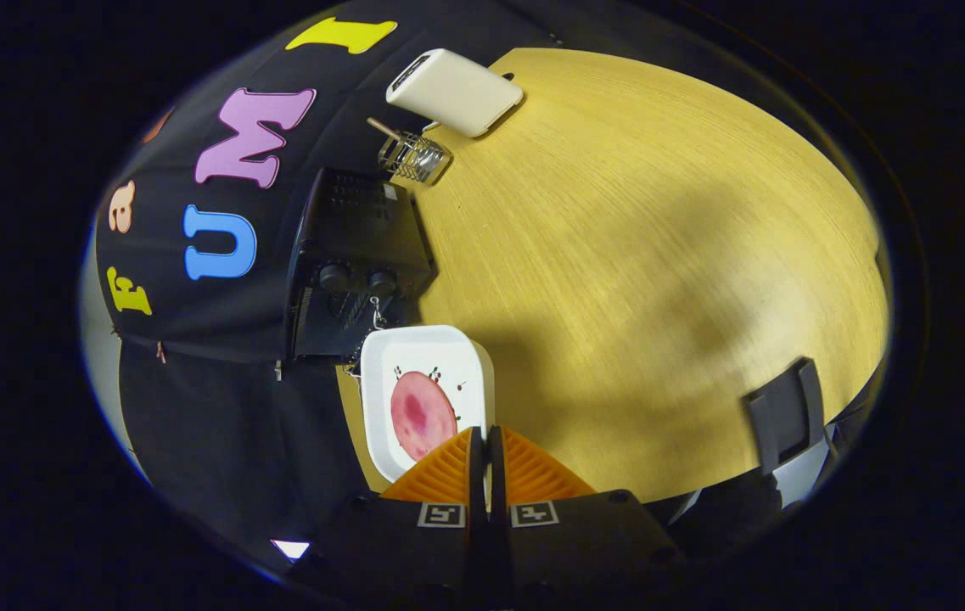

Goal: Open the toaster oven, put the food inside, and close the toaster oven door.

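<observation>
While your gripper [486, 437] hangs over the near edge of the table [660, 255], that pale wooden top takes up most of what lies ahead of you, bare across its wide middle. Next in size is the oven [359, 263], dark and boxy, standing at the table's edge against the black booth wall, beyond the fingers and off to their left; you can see two round knobs on it, but whether its door is open you cannot tell from this angle. Between the oven and your fingers sits the tray [427, 395], white with rounded corners, its far end just beside the oven (it may be touching; the view is too distorted to say). On the tray lies the food [421, 414], a flat pink round with a darker blotch. At the far end of the table, well apart from the tray, a cream box [455, 92] lies flat, and just beside it a small wire holder [414, 157] stands with a stick poking out. A dark bracket [783, 416] shows at the table's near edge, off to the right of the fingers. Your fingers are drawn narrow, nearly together, with the near edge of the tray in the slim gap between them; a firm grip on it cannot be confirmed
</observation>
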A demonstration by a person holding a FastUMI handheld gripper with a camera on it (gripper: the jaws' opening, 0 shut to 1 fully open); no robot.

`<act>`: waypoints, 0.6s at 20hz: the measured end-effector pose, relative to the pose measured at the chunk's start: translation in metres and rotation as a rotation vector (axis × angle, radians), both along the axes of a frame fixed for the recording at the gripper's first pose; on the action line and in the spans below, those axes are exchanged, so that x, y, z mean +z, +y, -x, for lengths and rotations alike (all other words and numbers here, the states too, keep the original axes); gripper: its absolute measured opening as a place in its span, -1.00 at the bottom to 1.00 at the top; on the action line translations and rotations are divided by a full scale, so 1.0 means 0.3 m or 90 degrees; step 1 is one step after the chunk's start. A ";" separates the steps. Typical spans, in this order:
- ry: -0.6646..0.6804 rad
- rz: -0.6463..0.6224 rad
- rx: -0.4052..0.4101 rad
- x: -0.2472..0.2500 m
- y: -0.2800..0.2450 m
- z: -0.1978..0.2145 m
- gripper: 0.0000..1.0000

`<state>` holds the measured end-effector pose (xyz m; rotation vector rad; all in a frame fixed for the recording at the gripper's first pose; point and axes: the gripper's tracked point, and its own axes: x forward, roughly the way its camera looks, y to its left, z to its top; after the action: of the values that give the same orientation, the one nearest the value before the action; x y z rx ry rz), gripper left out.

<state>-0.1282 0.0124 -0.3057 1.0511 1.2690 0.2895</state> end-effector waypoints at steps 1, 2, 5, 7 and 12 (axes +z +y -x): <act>-0.001 -0.002 0.000 0.017 0.049 0.003 -0.90; -0.003 -0.003 -0.001 0.027 0.083 0.002 -0.90; -0.008 -0.004 -0.005 0.063 0.200 -0.010 -0.90; -0.011 -0.005 -0.015 0.083 0.281 -0.022 -0.90; -0.003 0.009 -0.031 0.099 0.478 -0.048 -0.90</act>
<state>-0.1139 0.1558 -0.2759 1.0669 1.2378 0.2456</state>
